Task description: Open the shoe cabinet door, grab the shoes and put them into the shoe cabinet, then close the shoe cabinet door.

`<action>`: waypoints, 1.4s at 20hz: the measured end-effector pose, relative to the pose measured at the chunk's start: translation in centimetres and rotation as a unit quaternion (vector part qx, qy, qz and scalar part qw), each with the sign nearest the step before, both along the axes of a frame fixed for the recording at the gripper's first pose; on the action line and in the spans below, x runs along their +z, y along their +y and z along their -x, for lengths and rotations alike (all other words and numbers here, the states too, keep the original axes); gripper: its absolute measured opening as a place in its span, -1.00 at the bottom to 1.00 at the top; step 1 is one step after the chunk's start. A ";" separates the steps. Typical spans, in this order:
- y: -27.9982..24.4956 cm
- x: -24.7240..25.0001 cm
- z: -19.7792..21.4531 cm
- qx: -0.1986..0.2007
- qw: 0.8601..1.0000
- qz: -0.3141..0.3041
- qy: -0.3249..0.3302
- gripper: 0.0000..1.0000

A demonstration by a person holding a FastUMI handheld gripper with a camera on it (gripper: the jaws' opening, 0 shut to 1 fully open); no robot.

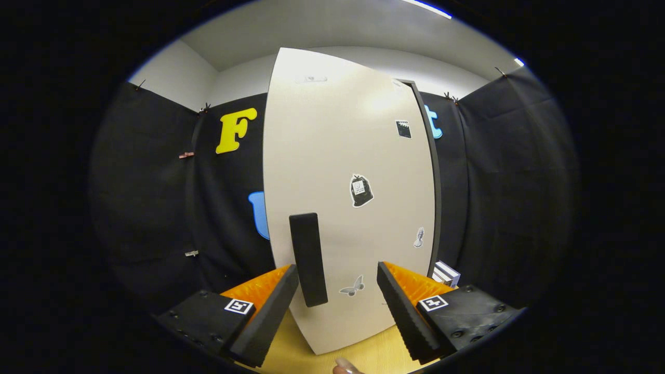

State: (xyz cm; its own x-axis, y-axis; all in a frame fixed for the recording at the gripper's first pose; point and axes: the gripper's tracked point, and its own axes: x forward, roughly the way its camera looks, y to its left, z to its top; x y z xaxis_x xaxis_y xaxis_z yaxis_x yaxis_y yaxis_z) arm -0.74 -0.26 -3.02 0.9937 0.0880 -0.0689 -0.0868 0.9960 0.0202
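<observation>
The shoe cabinet door is a tall pale panel with several small stickers on it, standing right in front of me. Its black upright handle sits low on the door, near the left edge. My gripper is open, with the handle just ahead of the left finger and apart from it. The right finger lies well to the right of the handle. Nothing is between the fingers. The door's dark right edge shows as a thin strip.
A light wooden surface lies below the door. A small white box stands at the door's lower right. A fingertip of a person shows at the bottom. Black cloth walls close in on both sides.
</observation>
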 end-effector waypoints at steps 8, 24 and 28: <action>0.5 0.1 1.1 0.000 1.000 0.010 -0.004 0.99; 0.0 0.8 2.0 -0.024 0.999 0.027 -0.025 0.99; 0.2 0.9 1.9 -0.025 0.999 0.028 -0.027 0.99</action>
